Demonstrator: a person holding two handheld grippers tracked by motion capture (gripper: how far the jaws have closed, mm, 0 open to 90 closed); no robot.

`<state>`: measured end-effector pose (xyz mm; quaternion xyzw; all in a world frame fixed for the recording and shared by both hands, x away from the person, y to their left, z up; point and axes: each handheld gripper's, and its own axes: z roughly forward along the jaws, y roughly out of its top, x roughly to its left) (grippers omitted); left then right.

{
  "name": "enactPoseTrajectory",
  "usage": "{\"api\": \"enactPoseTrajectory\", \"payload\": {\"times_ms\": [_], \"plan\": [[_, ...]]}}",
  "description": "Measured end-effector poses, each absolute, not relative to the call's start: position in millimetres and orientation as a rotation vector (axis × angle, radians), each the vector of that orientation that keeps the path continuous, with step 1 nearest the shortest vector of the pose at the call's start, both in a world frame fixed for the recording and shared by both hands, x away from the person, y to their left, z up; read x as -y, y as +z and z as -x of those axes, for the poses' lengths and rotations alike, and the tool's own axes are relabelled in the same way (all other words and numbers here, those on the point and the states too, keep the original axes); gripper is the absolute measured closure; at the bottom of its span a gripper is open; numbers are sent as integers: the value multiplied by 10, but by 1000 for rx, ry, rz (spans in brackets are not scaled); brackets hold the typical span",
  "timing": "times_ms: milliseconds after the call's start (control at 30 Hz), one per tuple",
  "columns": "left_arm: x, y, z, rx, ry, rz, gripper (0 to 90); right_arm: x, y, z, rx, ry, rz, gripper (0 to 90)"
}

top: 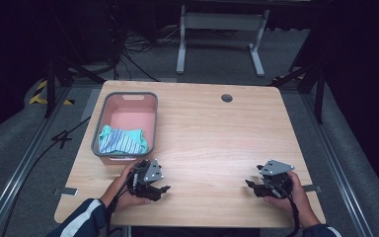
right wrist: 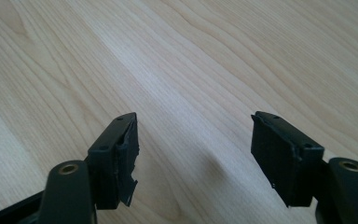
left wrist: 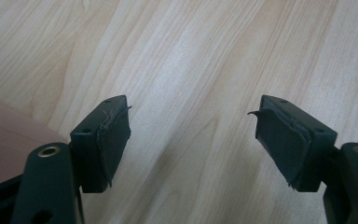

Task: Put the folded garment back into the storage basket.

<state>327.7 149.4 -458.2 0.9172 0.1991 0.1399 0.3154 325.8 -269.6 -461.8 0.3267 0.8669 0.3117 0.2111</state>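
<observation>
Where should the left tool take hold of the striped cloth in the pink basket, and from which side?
Probably from above: the basket walls block the sides. Pinch a raised fold of the striped cloth, bunched at the near end, closest to the open left tool.

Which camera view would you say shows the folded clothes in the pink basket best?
The high view: the striped and teal clothes lie in the basket. The left gripper view catches a pinkish corner at its left edge, perhaps the basket; the right gripper view looks onto bare table.
</observation>
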Motion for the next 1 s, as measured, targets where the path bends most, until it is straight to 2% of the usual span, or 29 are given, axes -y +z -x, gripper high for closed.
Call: {"api": "enactPoseTrajectory", "payload": {"times_ms": [300,500,567,1000], "plan": [[-1572,-4707,-3273,-566,323,-2426,236,2868,-4730,-3181,-2392,900,-998,317],[-1647,-4759,-3263,-622,272,-2366,226,3032,-4804,-3085,-2369,982,-1060,297],[-1686,-4802,-3280,-669,237,-2323,188,3103,-4860,-3053,-2335,1058,-1115,278],[-1694,-4829,-3241,-679,252,-2297,160,3118,-4861,-3047,-2338,1054,-1109,269]]}}
